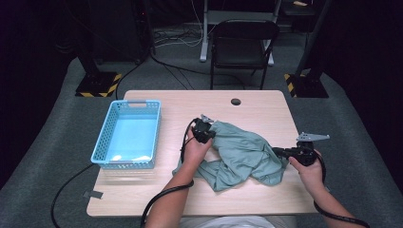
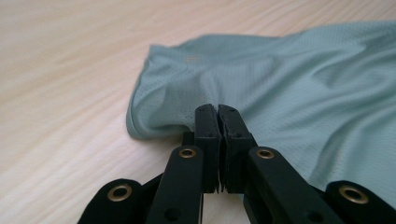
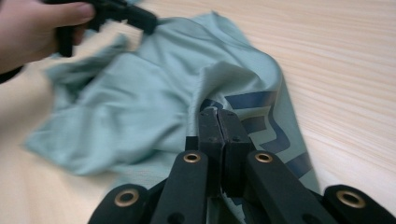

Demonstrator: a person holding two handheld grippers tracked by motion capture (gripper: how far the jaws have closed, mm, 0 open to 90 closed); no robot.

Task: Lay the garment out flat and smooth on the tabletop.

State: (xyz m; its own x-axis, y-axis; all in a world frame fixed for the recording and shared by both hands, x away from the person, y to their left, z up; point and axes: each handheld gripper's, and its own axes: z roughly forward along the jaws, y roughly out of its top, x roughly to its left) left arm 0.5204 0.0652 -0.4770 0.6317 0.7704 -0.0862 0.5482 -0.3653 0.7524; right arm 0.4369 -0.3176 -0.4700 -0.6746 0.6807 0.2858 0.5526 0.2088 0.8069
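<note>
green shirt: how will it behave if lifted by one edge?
The shirt lies crumpled in soft folds, so it will probably drape and sag, not hold shape. Its thin mesh weave suggests it is light. It likely slides easily on the smooth table.

A crumpled pale-green mesh-knit cloth shirt (image 1: pixel 242 154) lies on a matt light wood-grain table (image 1: pixel 266 107) beside a perforated light-blue plastic basket (image 1: pixel 127 135).

I count one green shirt (image 1: pixel 240 154) crumpled near the middle of the bench (image 1: pixel 266 107). One blue basket (image 1: pixel 127 134) stands to the left of the shirt. I hold two tools: my left hand-held gripper (image 1: pixel 203 130) at the shirt's upper left edge and my right hand-held gripper (image 1: pixel 280 152) at its right edge. Beyond the shirt, past the bench's far edge, stands one black chair (image 1: pixel 242 45). One small dark hole (image 1: pixel 235 101) marks the bench top beyond the shirt.
</note>
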